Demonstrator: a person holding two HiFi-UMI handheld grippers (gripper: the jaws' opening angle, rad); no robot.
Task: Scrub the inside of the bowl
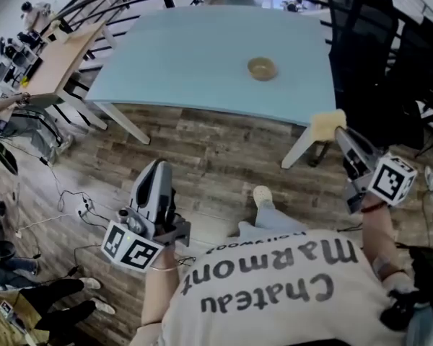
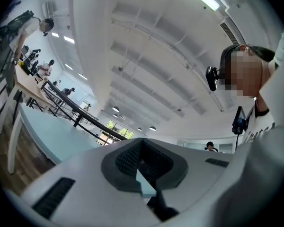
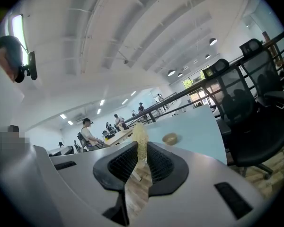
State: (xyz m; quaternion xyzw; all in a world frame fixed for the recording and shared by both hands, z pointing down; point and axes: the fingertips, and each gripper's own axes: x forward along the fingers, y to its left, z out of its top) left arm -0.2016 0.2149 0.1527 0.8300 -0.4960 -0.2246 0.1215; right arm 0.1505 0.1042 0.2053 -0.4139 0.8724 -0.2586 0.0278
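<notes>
Left gripper [image 1: 156,169] fingers shut empty; right gripper [image 1: 343,137] fingers clamp a sponge [image 1: 326,125], well apart from the bowl [image 1: 262,68].

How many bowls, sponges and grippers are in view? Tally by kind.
Bowl: 1
Sponge: 1, clamped in the right gripper
Grippers: 2, with the left gripper shut and empty
Total: 4

One bowl [image 1: 262,68], one sponge [image 1: 326,126], one table [image 1: 187,56] — two tools: left tool [image 1: 157,167], right tool [image 1: 341,134].
</notes>
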